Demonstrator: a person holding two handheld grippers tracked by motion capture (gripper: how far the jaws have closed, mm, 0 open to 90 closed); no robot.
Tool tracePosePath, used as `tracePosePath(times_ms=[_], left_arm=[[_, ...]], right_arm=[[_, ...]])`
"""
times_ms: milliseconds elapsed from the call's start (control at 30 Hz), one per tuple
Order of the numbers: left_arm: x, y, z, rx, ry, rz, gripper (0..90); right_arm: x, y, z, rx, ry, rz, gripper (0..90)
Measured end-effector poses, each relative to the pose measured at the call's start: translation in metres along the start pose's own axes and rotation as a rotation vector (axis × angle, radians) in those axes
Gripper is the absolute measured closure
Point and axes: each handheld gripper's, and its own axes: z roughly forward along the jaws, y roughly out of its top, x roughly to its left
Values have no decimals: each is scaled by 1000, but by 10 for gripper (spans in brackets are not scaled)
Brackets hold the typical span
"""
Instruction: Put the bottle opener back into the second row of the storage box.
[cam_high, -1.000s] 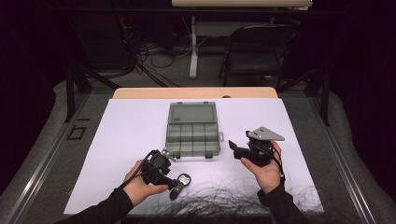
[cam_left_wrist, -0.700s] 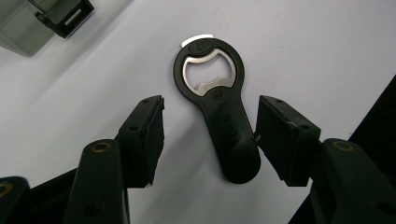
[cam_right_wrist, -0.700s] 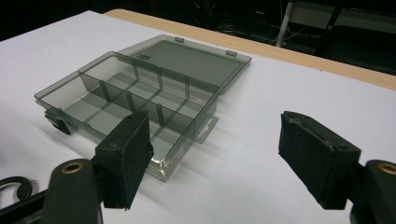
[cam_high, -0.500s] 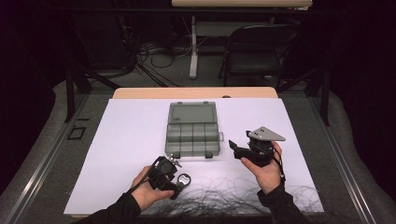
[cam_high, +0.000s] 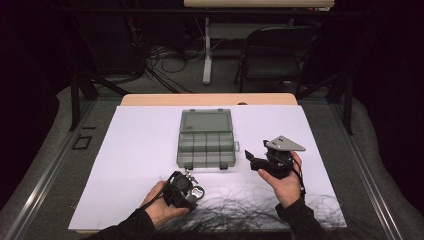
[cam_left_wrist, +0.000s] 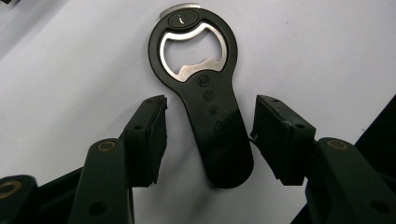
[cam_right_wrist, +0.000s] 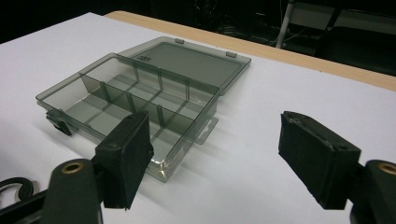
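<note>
A black bottle opener (cam_left_wrist: 210, 116) with a steel mouth lies flat on the white paper near the front edge (cam_high: 198, 191). My left gripper (cam_left_wrist: 210, 105) points down at it with one jaw on each side of the handle. The jaws have just been closing, but a gap remains on both sides and the pads (cam_left_wrist: 154, 135) do not touch it. In the high view the left gripper (cam_high: 191, 194) sits low at the front centre. My right gripper (cam_high: 251, 160) is held open above the paper, right of a smoky clear compartment box (cam_high: 206, 164). Nothing is between the right gripper's (cam_right_wrist: 215, 123) jaws.
The box (cam_right_wrist: 182, 161) lies open with its lid flat behind it, and its compartments look empty. A tangle of thin black wires (cam_high: 240, 210) covers the paper's front edge. The white paper (cam_high: 140, 150) lies on a wooden table (cam_high: 210, 99). A chair (cam_high: 275, 60) stands beyond.
My left hand has come down and to the right, so its jaws now straddle the opener's handle. The right hand and the box have stayed still.
</note>
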Motion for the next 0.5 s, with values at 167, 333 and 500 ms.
tracePosePath(times_ms=[167, 333, 500], left_arm=[[-3, 4, 2, 25, 10, 3, 470], [-2, 8, 2, 50, 6, -11, 477], [1, 10, 2, 68, 2, -28, 506]], right_arm=[[-2, 0, 0, 0, 1, 7, 251], [-3, 0, 0, -6, -3, 15, 255], [-4, 0, 0, 0, -3, 17, 256]])
